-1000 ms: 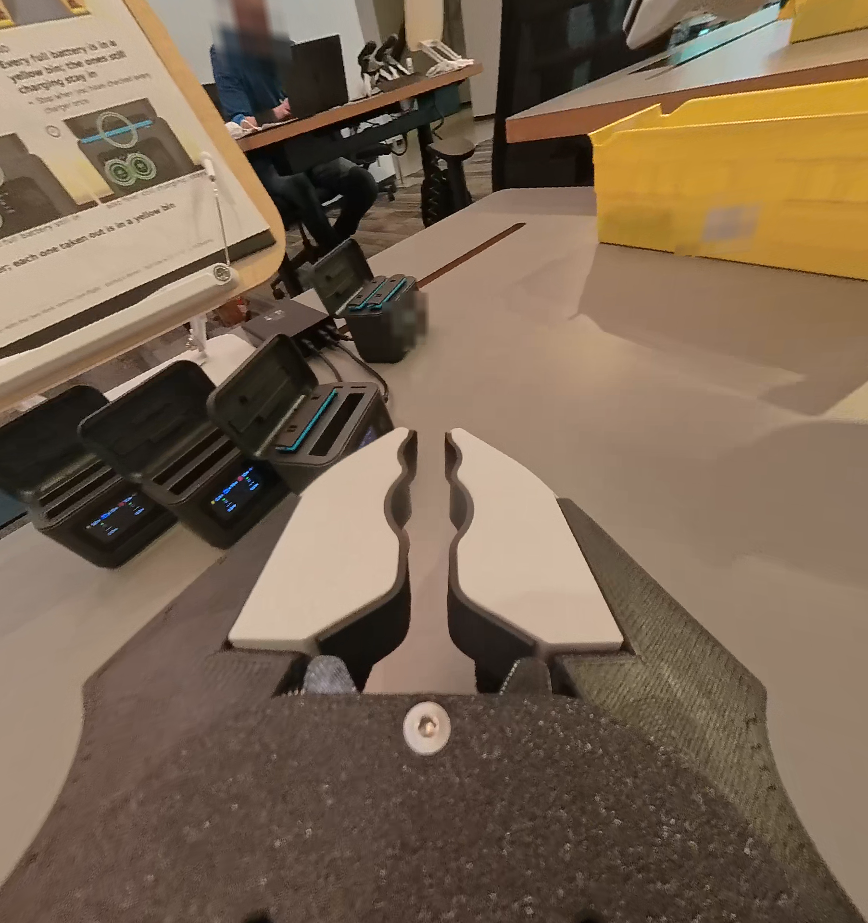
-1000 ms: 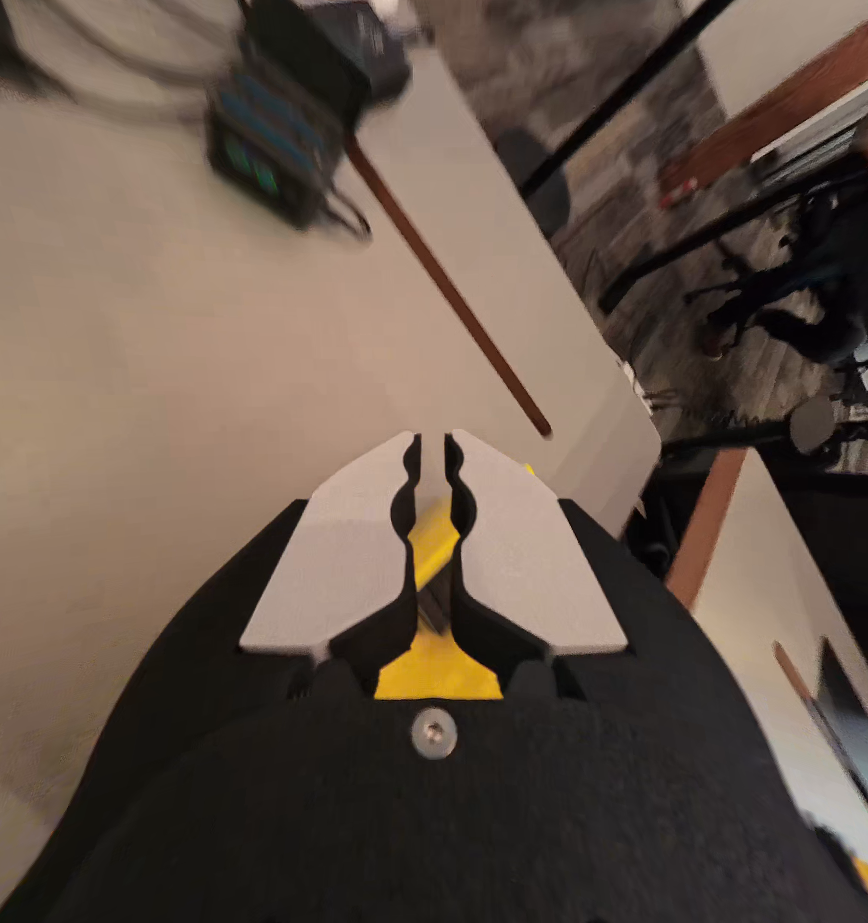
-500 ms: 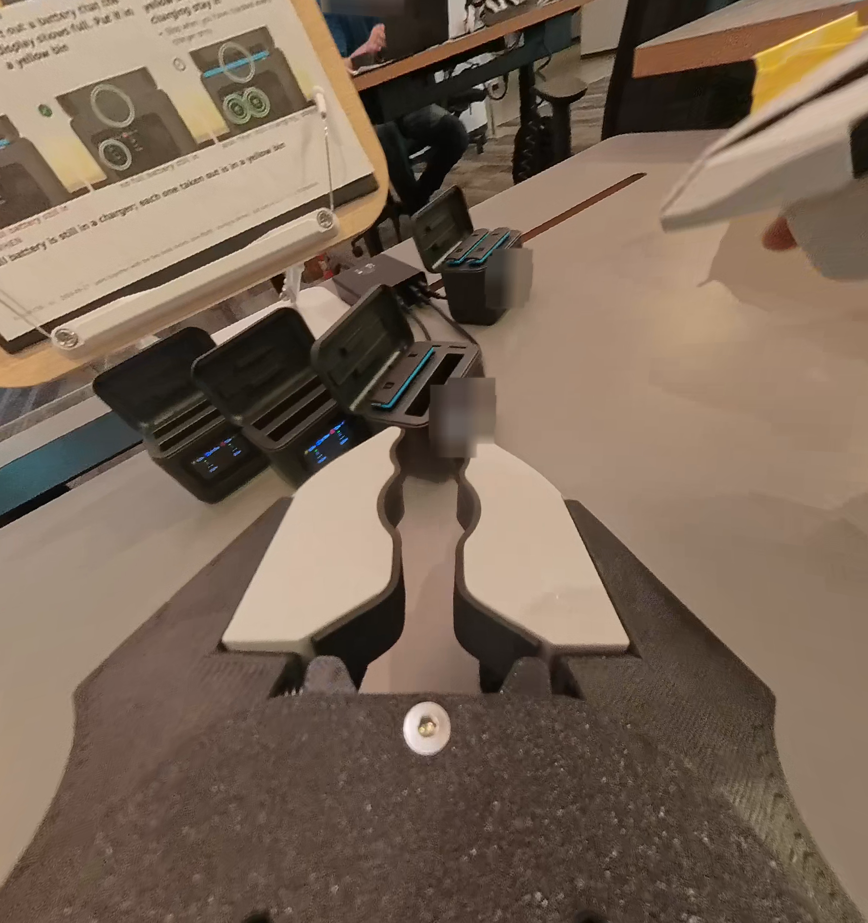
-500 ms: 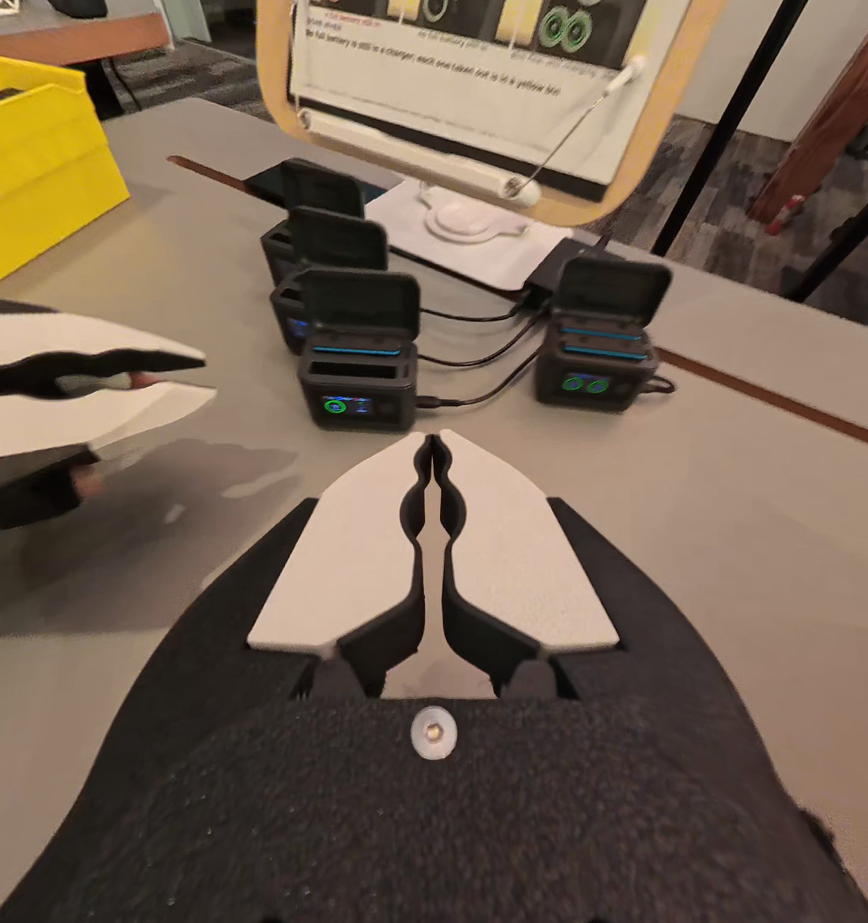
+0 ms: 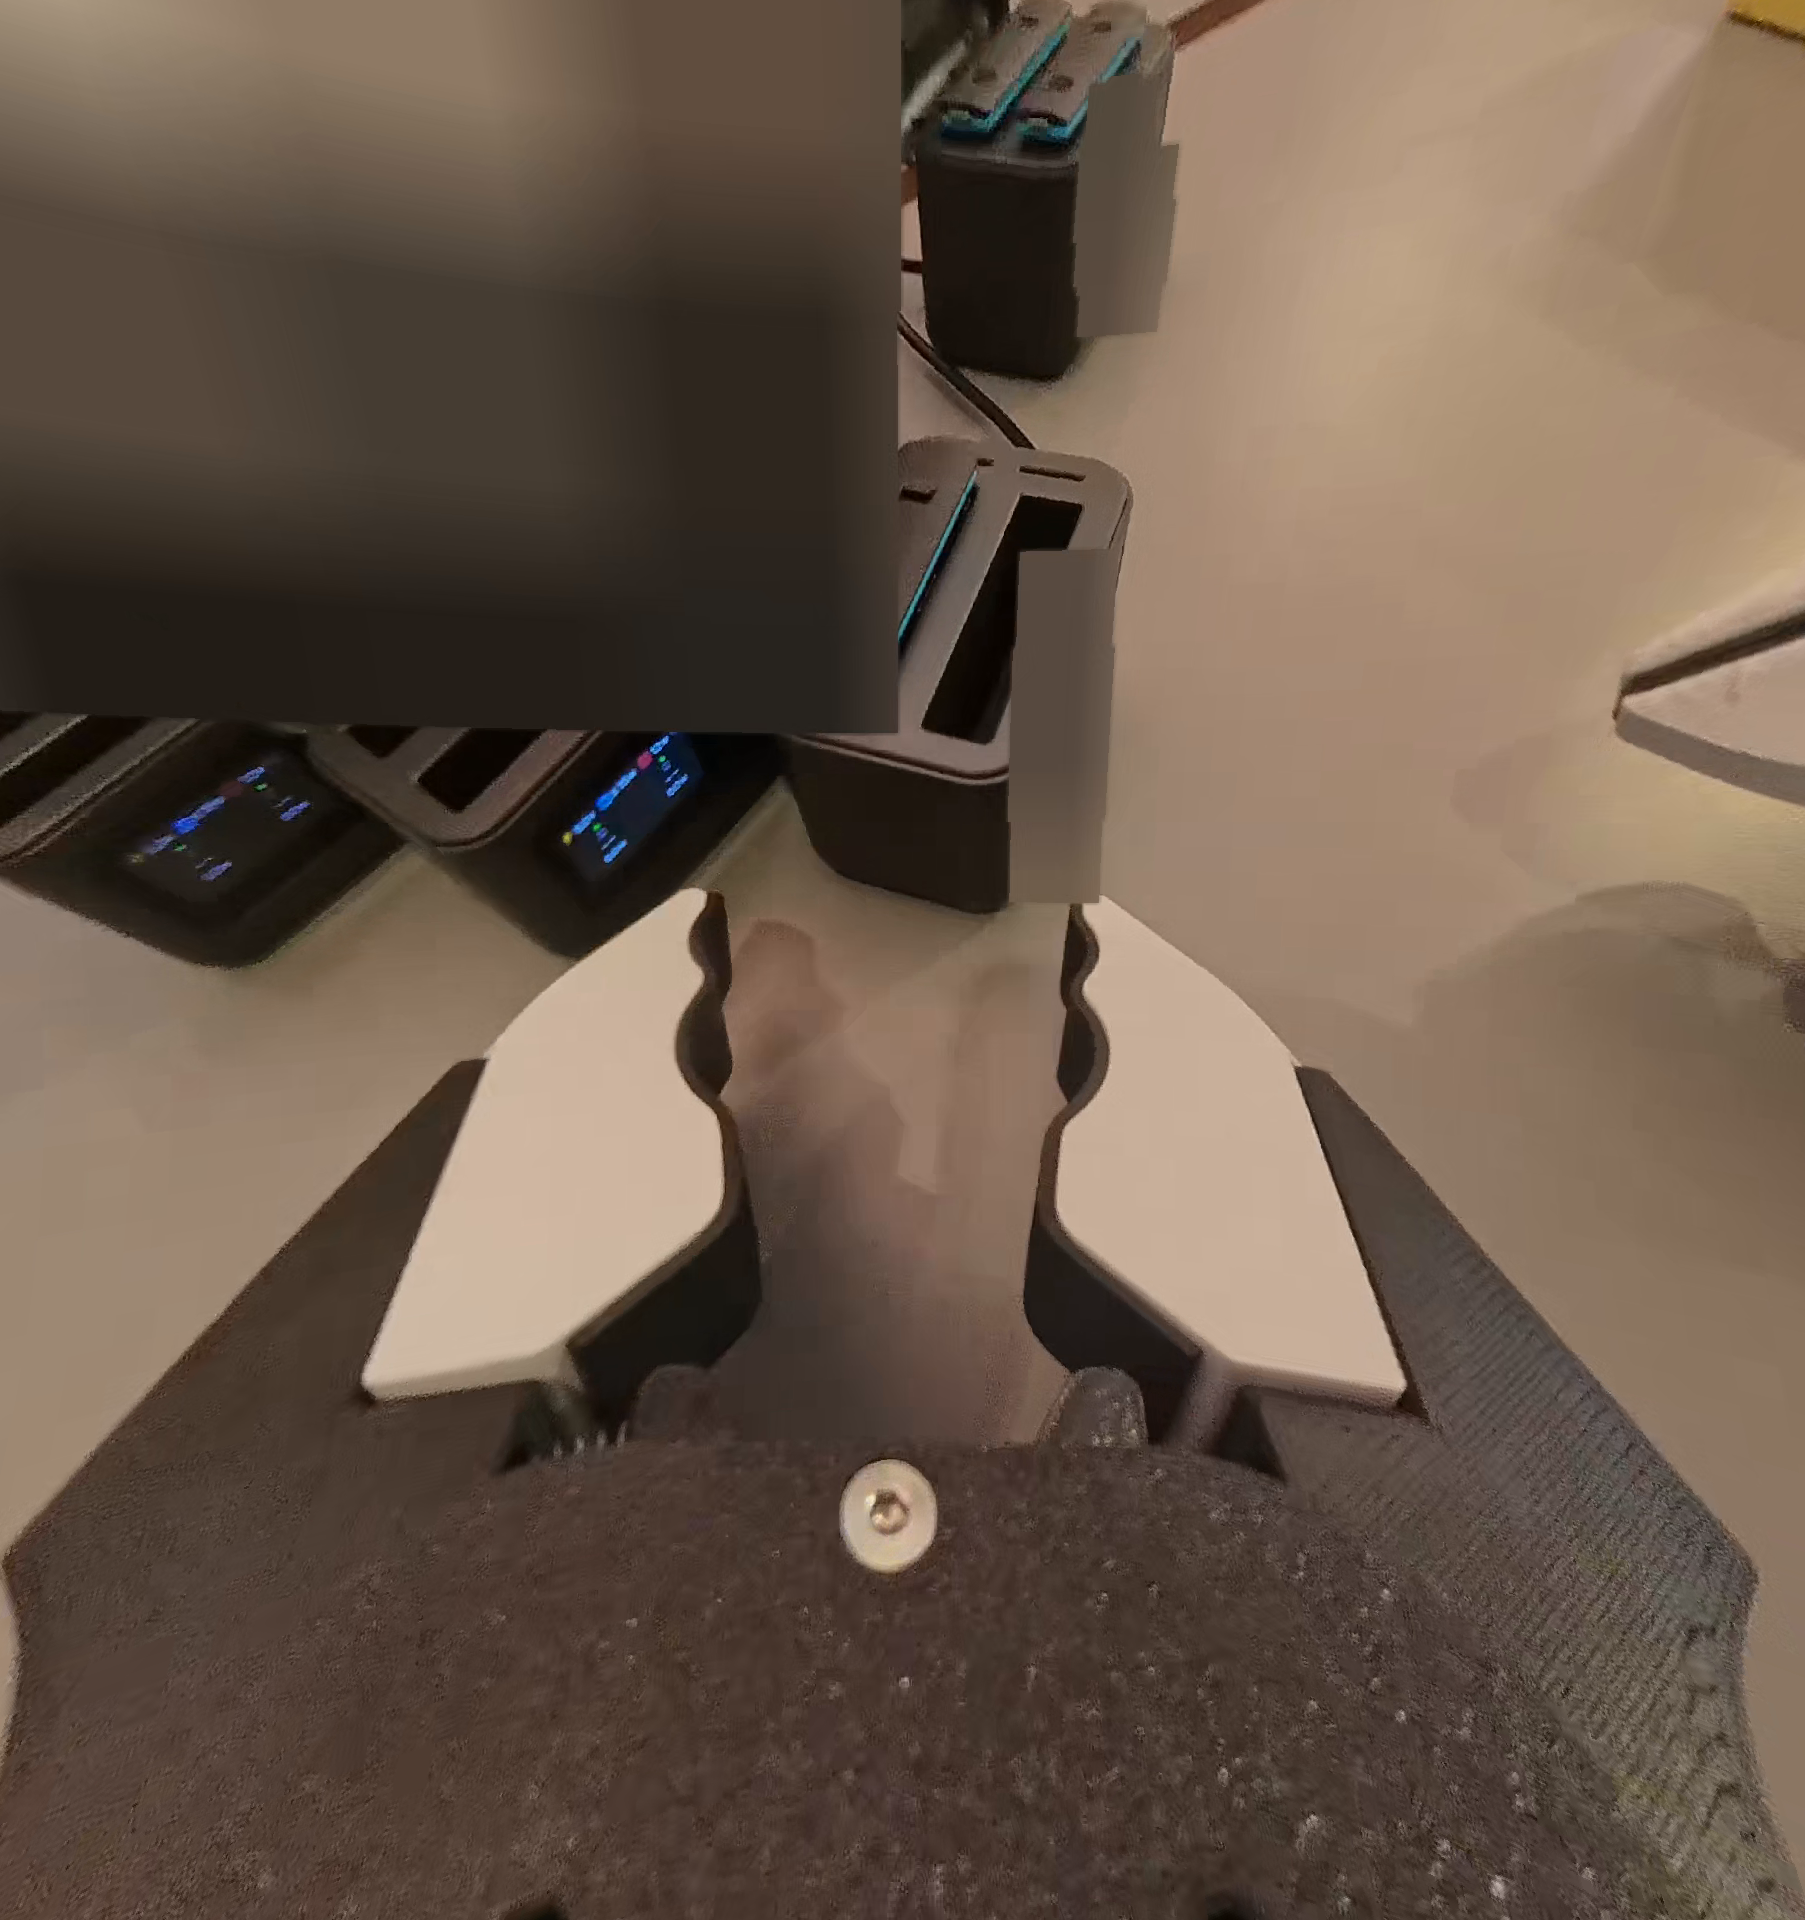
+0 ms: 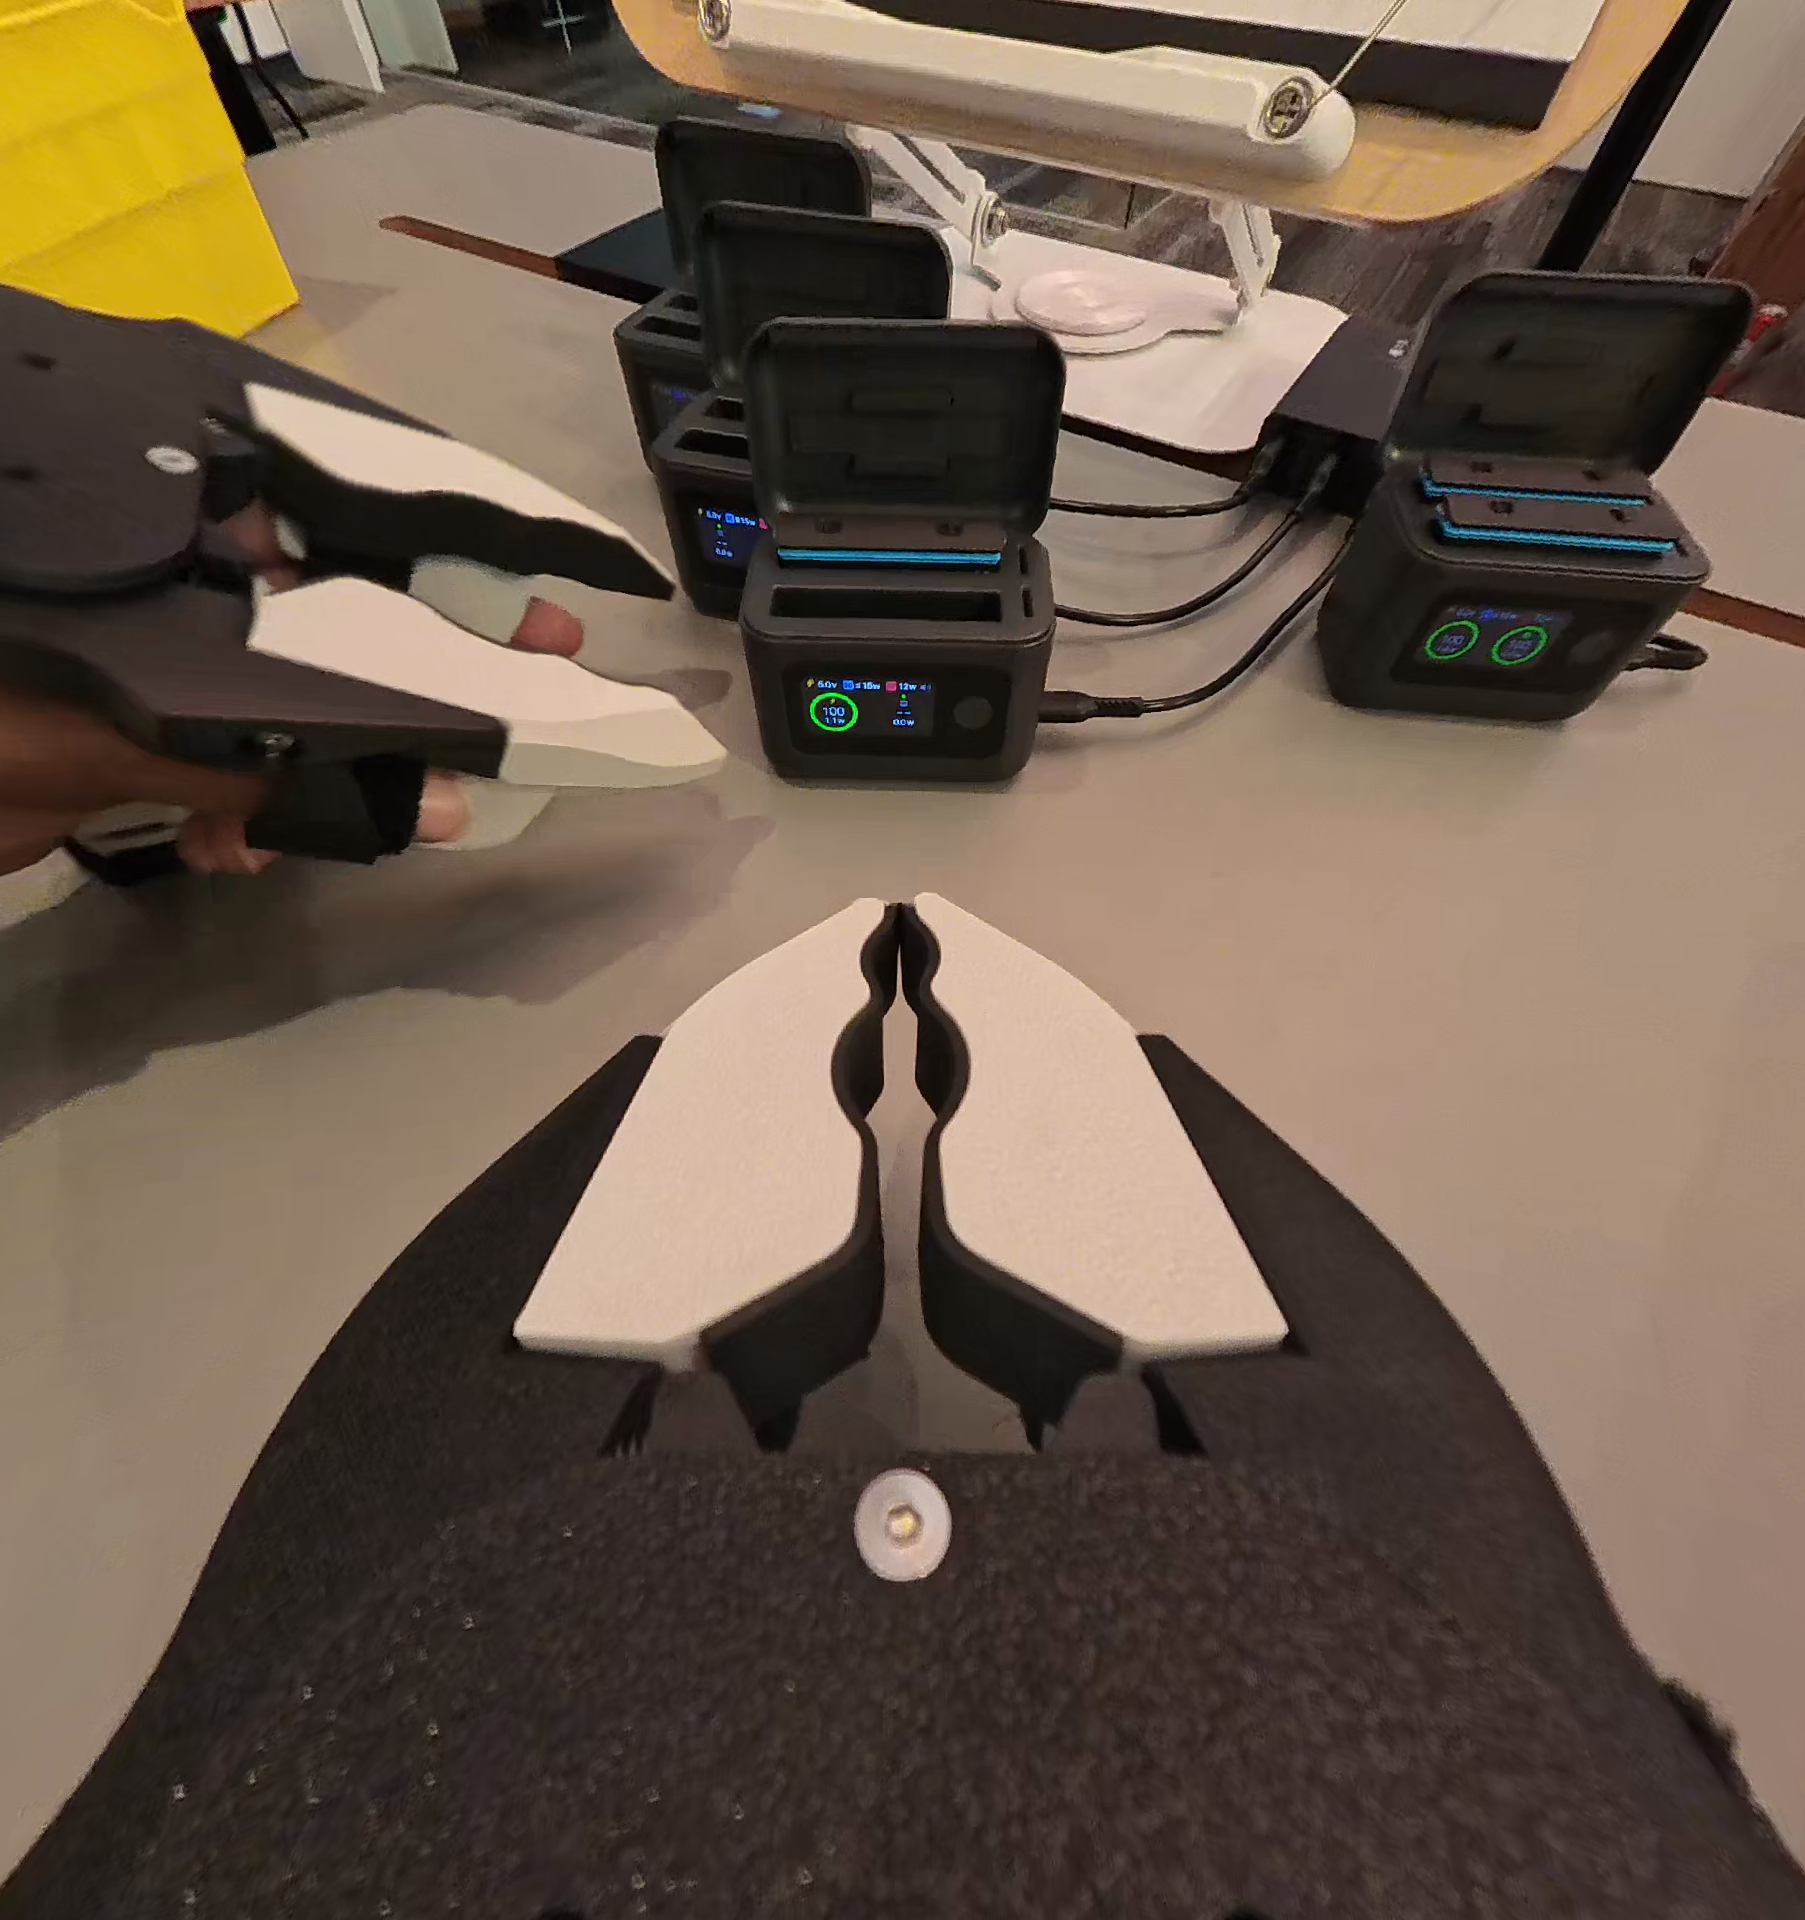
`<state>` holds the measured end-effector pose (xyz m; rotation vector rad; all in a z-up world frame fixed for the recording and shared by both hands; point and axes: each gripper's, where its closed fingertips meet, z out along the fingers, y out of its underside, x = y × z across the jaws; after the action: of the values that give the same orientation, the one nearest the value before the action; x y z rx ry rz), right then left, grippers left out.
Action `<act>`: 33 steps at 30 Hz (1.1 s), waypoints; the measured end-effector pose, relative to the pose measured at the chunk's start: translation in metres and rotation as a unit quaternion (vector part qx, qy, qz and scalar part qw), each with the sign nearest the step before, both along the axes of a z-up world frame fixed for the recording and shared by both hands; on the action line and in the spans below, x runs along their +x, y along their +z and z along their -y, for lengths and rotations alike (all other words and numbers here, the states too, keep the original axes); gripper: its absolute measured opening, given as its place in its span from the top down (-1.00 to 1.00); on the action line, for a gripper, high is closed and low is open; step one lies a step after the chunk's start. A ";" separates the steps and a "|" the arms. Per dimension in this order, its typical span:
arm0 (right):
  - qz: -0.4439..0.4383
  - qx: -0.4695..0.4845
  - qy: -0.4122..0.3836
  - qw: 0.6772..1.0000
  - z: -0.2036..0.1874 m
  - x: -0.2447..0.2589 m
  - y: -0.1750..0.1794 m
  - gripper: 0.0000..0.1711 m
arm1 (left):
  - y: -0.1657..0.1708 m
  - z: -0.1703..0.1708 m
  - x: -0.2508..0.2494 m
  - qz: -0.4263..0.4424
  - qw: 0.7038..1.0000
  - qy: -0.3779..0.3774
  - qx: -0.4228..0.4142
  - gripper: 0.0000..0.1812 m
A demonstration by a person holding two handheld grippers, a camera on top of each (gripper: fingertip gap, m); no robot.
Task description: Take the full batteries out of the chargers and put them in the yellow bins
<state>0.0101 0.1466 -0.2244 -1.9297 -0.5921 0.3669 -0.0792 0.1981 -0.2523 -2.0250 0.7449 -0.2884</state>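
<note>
Several black chargers with open lids stand on the grey table. The nearest charger (image 6: pixel 893 644) holds one blue-edged battery (image 6: pixel 887 556) in its back slot; its front slot is empty. It also shows in the left wrist view (image 5: pixel 939 810), with the battery (image 5: pixel 942 561). A separate charger on the right (image 6: pixel 1521 582) holds two batteries (image 6: pixel 1542 509). My left gripper (image 5: pixel 890 914) is open and empty, just short of the nearest charger, and shows in the right wrist view (image 6: pixel 685 665). My right gripper (image 6: pixel 898 909) is shut and empty, low over the table. A yellow bin (image 6: pixel 98 156) stands at the far left.
Two more open chargers (image 6: pixel 804 343) stand in a row behind the nearest one, with empty slots (image 5: pixel 586 821). Cables run to a black power hub (image 6: pixel 1334 405). A board on a white stand (image 6: pixel 1033 73) overhangs the chargers. The far charger (image 5: pixel 1012 208) lies beyond the left gripper.
My left gripper has opened wide and moved in close to the nearest charger. My right gripper has closed its small gap and come nearer the chargers.
</note>
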 end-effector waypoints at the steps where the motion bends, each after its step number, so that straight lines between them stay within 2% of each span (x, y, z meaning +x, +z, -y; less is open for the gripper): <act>1: -0.001 0.000 0.000 1.000 0.000 0.000 -0.001 1.00 | -0.003 -0.002 0.002 -0.004 1.000 -0.007 -0.010 0.30; 10: 0.003 -0.002 -0.001 1.000 -0.002 0.000 -0.003 1.00 | -0.008 -0.022 0.021 -0.009 0.998 -0.049 -0.024 0.21; 15: 0.004 -0.002 -0.001 1.000 -0.001 0.000 -0.004 1.00 | -0.012 -0.028 0.029 -0.025 0.997 -0.063 -0.028 0.34; 23: 0.010 0.016 0.004 1.000 -0.004 -0.006 0.003 0.96 | -0.010 -0.023 0.035 -0.026 0.997 -0.074 -0.021 0.36; 29: 0.018 0.041 0.013 0.999 -0.015 -0.014 0.015 0.77 | -0.007 -0.017 0.039 -0.021 0.997 -0.079 -0.015 0.37; 33: 0.011 0.036 0.023 0.999 -0.026 -0.022 0.019 0.51 | -0.008 -0.015 0.040 -0.023 0.996 -0.080 -0.015 0.37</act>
<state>-0.0121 0.1722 -0.2055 -1.8554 -0.6568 0.3485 -0.0388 0.2134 -0.2601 -2.0089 0.9382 -0.3487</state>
